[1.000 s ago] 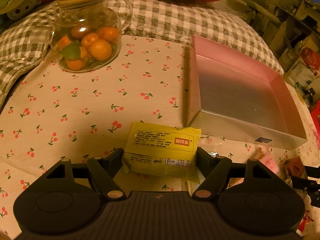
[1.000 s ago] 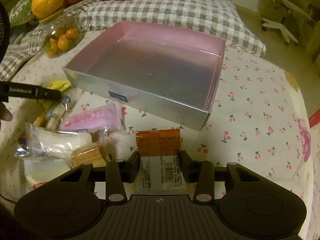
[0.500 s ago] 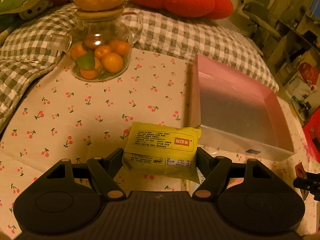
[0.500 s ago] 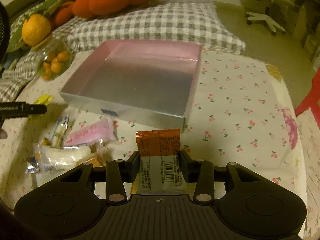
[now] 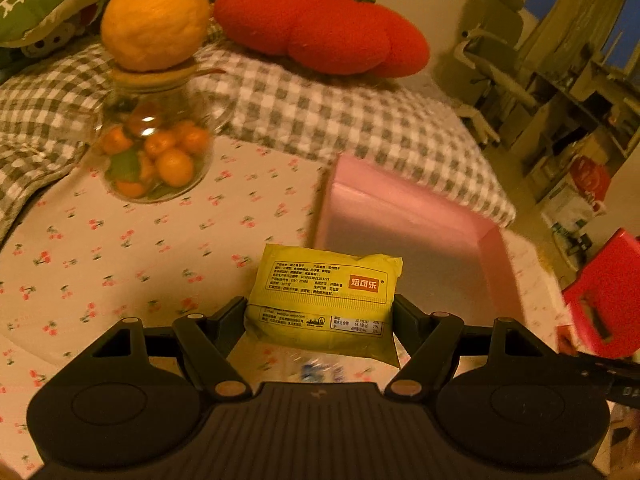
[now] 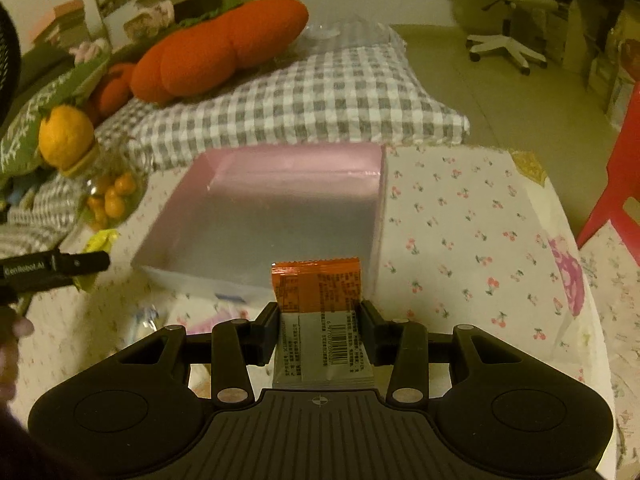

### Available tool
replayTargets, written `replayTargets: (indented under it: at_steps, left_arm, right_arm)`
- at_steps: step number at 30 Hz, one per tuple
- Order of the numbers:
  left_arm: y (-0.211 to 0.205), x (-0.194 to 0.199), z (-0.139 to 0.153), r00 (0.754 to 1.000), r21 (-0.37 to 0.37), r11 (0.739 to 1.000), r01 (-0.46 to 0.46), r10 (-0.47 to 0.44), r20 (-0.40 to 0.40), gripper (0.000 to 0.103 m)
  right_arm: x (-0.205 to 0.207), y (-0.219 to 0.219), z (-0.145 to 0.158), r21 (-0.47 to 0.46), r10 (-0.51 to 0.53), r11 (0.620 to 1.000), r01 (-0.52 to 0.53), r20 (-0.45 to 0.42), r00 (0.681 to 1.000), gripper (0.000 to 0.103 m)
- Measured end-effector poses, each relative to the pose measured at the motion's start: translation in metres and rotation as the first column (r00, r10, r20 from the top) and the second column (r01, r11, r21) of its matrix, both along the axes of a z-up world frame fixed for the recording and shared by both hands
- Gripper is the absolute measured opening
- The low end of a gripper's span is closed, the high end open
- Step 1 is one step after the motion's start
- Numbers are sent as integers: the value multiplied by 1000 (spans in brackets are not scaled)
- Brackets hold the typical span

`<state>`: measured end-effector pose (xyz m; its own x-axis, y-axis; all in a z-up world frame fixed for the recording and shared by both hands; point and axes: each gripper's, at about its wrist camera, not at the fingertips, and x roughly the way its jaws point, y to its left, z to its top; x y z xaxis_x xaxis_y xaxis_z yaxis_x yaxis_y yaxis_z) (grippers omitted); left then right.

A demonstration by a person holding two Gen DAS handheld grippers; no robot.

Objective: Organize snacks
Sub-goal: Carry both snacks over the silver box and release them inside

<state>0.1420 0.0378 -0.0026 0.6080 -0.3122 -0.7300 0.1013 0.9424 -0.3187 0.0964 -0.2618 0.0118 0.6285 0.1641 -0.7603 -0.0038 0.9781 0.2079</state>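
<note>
The left gripper (image 5: 320, 312) is clamped on a yellow packet (image 5: 326, 298), which is held by its two side edges with its printed back facing up. The packet is carried above the cherry-print cloth (image 5: 120, 248), just at the near left corner of the pink box (image 5: 496, 252). Beyond it, a glass jar (image 5: 154, 152) of small oranges is seen on the cloth, topped by a large yellow fruit (image 5: 154, 16). A red cushion (image 5: 320, 28) is laid behind on checked bedding (image 5: 340, 120).

The right gripper (image 6: 320, 324) is closed on an orange packet (image 6: 316, 284), whose grey barcoded end is gripped between the fingers while the orange end sticks forward. This packet is held in front of the near wall of the box (image 6: 200, 276), towards its right corner. The box is seen open, with nothing visible inside. To the left, the tip of the left gripper (image 6: 80, 264) is visible with the yellow packet (image 6: 102, 240) beside it. More wrapped snacks (image 6: 144, 320) are blurred on the cloth below. A red stool (image 6: 624, 184) is seen at the right edge.
</note>
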Motion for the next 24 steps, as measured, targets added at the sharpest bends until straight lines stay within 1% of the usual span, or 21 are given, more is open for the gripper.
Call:
replayTargets:
  at_steps: [2,8,10,13,16,21,24]
  left_arm:
    - [-8,2,1,1000,-19,1000,12,-11,18,73]
    - [-37,11,-3,997,-44,998,42,-39,73,73]
    - [-46,14,-5,994,-39,998,52,-48,95,73]
    - [-58,17,-10,991,-13,998,68,-66,120,73]
    - [-67,20,-18,990,31,997,74,-78,119,73]
    - [-70,20,-25,987,115,990,86,-100,124,73]
    - [-71,20,-29,986,151,985,89,-109,124,74]
  right_arm:
    - [6,3,2,25,-9,1000,9,8,1000,40]
    - [25,11,4,82,-37,996,33,48,998,40]
    - [30,12,2,100,-50,994,43,66,997,40]
    - [39,14,-3,115,-59,992,50,75,995,40]
    - [48,13,-15,127,-78,990,70,61,995,40]
    - [56,9,-34,152,-111,983,106,24,994,41]
    - [58,8,-40,147,-119,982,116,13,993,41]
